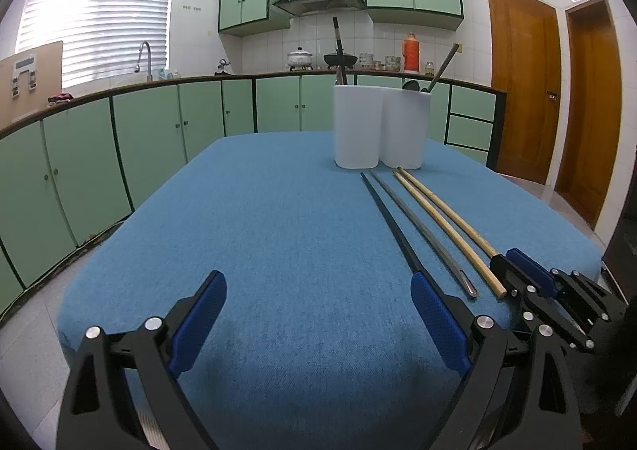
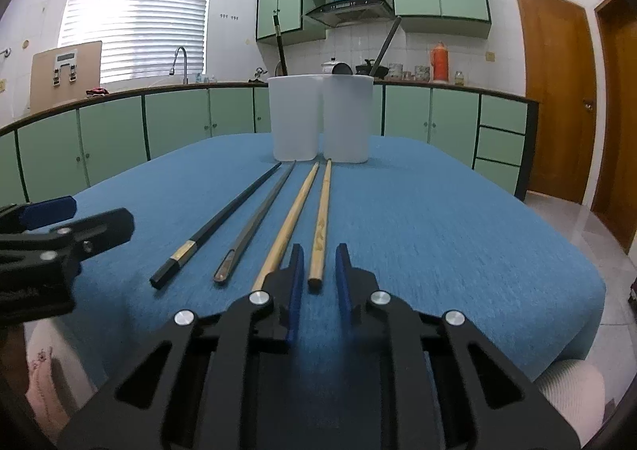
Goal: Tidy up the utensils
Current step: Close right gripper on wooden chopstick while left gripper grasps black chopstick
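Several chopsticks lie side by side on the blue tablecloth [image 2: 438, 219]: a black one [image 2: 223, 219], a grey metal one [image 2: 258, 215], and two wooden ones [image 2: 288, 223] [image 2: 320, 223]. They point at a white two-compartment holder [image 2: 320, 119] holding dark utensils. My right gripper [image 2: 318, 255] is partly open, its fingers either side of the rightmost wooden chopstick's near end, not closed on it. My left gripper [image 1: 318, 290] is wide open and empty, left of the chopsticks [image 1: 414, 227]. The holder [image 1: 380, 127] stands beyond.
The table's edges fall off to the floor on left and right. Green kitchen cabinets [image 1: 119, 147] and a counter with pots stand behind. Wooden doors [image 1: 525, 83] are at the right. The left gripper shows at the left in the right wrist view [image 2: 59, 235].
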A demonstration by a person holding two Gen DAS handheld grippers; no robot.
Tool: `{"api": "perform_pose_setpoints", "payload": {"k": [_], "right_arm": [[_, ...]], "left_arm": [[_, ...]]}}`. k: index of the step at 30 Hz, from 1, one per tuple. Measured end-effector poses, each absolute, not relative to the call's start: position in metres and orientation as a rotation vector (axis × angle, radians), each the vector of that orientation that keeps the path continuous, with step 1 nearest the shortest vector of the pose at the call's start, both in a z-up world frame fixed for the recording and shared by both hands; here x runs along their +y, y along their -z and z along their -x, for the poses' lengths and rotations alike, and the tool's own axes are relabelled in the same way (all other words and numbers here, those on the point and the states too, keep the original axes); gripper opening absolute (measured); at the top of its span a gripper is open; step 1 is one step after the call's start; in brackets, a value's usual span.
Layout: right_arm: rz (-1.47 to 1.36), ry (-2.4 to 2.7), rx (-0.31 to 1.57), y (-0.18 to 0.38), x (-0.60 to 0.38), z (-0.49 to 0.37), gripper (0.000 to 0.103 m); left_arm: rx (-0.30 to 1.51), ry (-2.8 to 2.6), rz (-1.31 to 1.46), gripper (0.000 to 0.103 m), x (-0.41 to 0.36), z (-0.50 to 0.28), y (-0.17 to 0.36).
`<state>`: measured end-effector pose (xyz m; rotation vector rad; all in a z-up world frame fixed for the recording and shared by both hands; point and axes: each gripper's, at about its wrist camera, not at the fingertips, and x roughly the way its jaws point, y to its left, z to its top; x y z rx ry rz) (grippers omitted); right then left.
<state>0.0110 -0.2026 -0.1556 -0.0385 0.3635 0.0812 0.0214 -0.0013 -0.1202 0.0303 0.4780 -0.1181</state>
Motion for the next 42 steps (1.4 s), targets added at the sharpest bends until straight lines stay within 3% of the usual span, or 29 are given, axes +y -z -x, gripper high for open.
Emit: {"api": "perform_pose_setpoints", "payload": {"k": [5,17,25,38,42], "right_arm": [[0.048,-0.084,0.347,0.158,-0.202,-0.011,0.007],[-0.010,-0.064,0.372,0.154,-0.228,-0.004,0.006],[-0.028,-0.080,0.372,0.151,-0.237,0.003,0.006],[-0.047,-0.091,0.373,0.152,-0.240,0.005,0.006],[-0.050,-0.092,0.370,0.151,-0.240,0.007,0.006]], "left_arm": [[0.477,0.126,-0.022,0.092,-0.002,-0.019,0.120],[0.491,0.195,-0.037,0.091,-0.028,-0.013,0.124],[0.531,0.204,-0.054,0.066,-0.044,-0.019,0.134],[0.513,0.176,-0.069,0.038,-0.055,-0.013,0.136],[0.510,0.177,-0.071,0.022,-0.059,-0.011,0.136]]}}
